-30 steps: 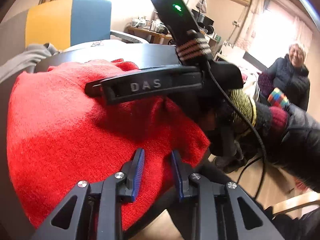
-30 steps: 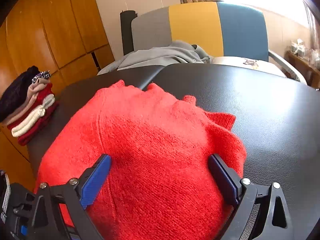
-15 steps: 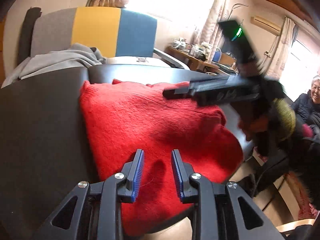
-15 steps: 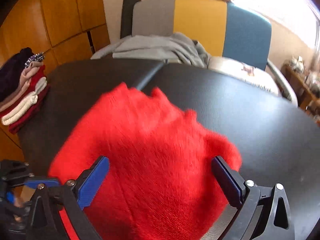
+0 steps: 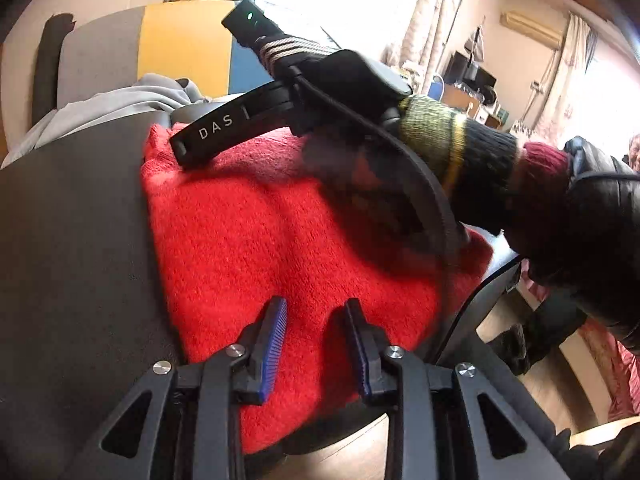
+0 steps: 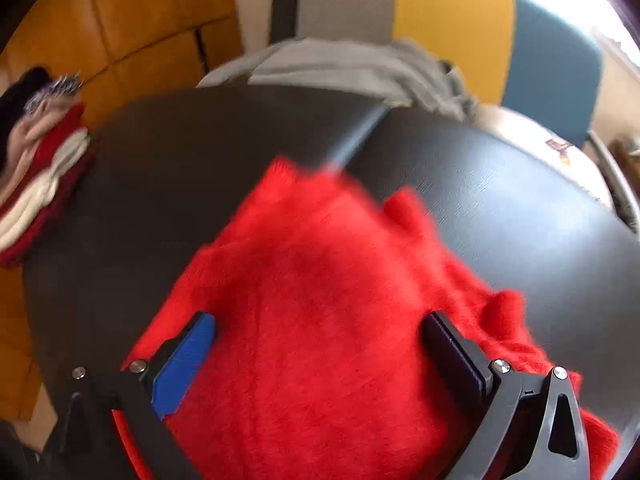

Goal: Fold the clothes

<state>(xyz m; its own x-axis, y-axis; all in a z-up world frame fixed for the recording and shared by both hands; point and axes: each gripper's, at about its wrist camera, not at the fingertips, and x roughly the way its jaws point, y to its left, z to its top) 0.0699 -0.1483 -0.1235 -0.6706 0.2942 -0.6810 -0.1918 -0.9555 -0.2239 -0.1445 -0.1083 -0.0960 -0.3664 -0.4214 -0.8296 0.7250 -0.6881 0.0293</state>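
Hovering over the red sweater [image 5: 280, 240] on the dark table [image 5: 72, 240]: left gripper [image 5: 314, 344] part-open, empty; right gripper [image 6: 320, 352] spread wide, empty. Risk: sweater's near edge overhangs the table; a tug could drag it off.

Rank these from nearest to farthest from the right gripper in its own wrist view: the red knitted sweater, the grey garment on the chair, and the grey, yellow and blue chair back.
1. Red knitted sweater, directly under the open right gripper on the black table.
2. Grey garment, beyond the table's far edge.
3. Grey, yellow and blue chair back, behind the garment, at the top.
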